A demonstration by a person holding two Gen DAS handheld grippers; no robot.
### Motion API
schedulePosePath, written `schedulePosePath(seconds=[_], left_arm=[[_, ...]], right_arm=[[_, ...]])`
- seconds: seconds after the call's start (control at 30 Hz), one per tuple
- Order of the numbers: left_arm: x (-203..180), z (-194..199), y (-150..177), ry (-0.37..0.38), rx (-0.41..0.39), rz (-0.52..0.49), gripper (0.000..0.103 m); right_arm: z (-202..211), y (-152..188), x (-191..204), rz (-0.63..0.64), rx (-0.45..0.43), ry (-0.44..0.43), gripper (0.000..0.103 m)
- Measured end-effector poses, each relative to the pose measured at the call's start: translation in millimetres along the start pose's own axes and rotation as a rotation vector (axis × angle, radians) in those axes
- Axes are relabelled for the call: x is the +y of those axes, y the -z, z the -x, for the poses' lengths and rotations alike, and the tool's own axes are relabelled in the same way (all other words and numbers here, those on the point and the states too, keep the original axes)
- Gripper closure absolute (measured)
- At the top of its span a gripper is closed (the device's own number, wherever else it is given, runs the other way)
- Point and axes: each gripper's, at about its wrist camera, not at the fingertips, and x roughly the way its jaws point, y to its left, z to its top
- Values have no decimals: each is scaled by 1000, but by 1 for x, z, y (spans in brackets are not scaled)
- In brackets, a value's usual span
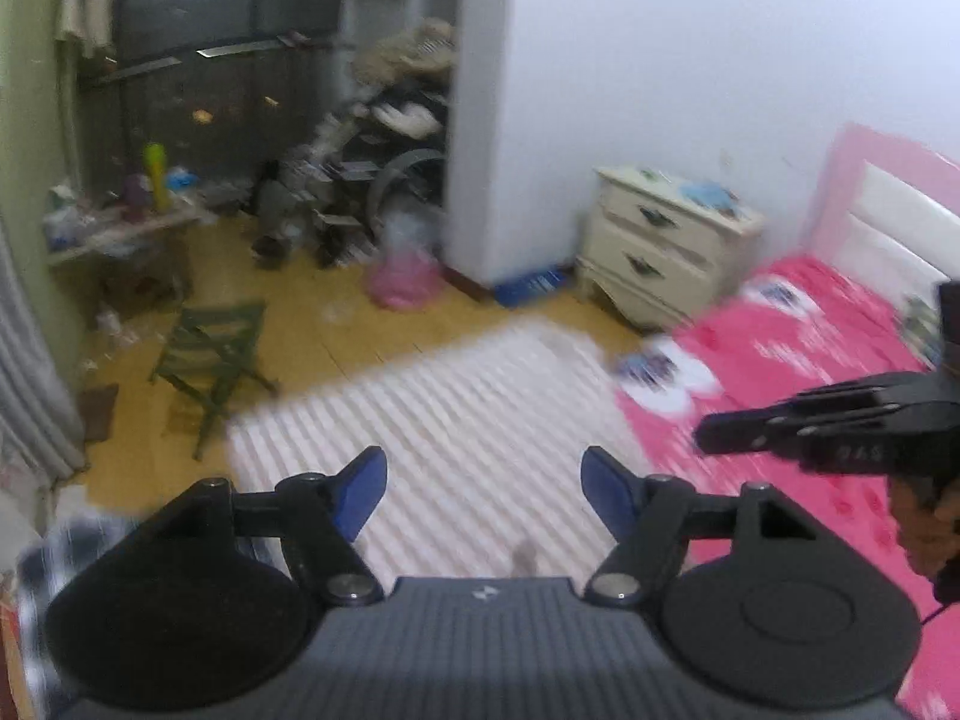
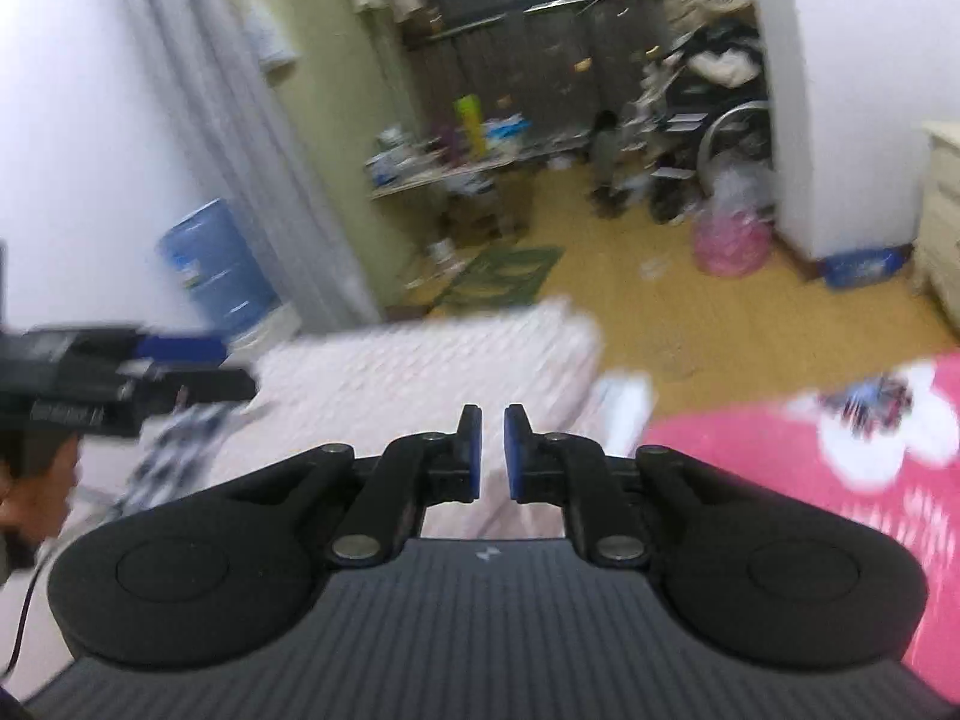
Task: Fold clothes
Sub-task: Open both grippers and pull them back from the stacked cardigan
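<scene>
A pink-and-white striped garment (image 1: 456, 420) lies spread on the bed's near corner; it also shows in the right wrist view (image 2: 420, 372). My left gripper (image 1: 483, 495) is open and empty, held above the garment. My right gripper (image 2: 487, 450) has its jaws nearly together with a narrow gap and nothing between them, above the garment's right part. The right gripper shows at the right edge of the left wrist view (image 1: 708, 435). The left gripper shows at the left edge of the right wrist view (image 2: 240, 372). A black-and-white checked cloth (image 2: 174, 450) lies at the left.
The bed has a pink flowered sheet (image 1: 798, 372) and a pink headboard (image 1: 900, 192). A cream nightstand (image 1: 660, 240) stands by the wall. A green folding stool (image 1: 216, 354), a pink bag (image 1: 399, 276), a cluttered table (image 1: 120, 216) and a wheelchair (image 2: 732, 126) stand on the yellow floor. A blue water jug (image 2: 216, 264) stands at the left.
</scene>
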Motion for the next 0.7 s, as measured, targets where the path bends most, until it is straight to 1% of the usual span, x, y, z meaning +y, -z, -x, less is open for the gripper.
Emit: schedulePosePath(seconds=[0.07,0.1,0.13,0.17,0.2,0.23,0.3,0.37,0.4,0.5,0.57,0.63,0.7], left_arm=[[-8,-3,28,20,72,18,30],[-11,-12,41,10,109,25,31],[-16,-19,55,-28,117,4,32],[-22,-21,61,-72,113,-33,33],[-27,-19,61,-98,106,-57,32],[-29,-11,57,-101,89,-47,32],[-27,9,50,-69,49,24,30],[-28,28,49,-70,35,77,27],[-31,38,52,-73,37,93,26],[-44,66,58,-87,34,121,12],[-58,87,64,-95,23,129,8],[-69,104,69,-110,8,150,2],[-80,125,75,-127,-9,184,0]], right_arm=[[3,26,21,20,66,-38,94],[-3,38,28,36,94,-32,94],[-14,48,34,56,118,-8,93],[-24,58,39,75,143,16,93],[-28,62,44,87,151,31,93],[-28,61,48,94,148,42,93],[-13,51,57,83,133,79,91],[12,51,68,64,133,86,90],[22,56,76,55,149,102,88],[40,83,98,28,233,166,83],[51,99,109,0,268,196,79],[67,112,119,-28,270,231,75],[82,121,129,-46,248,269,65]])
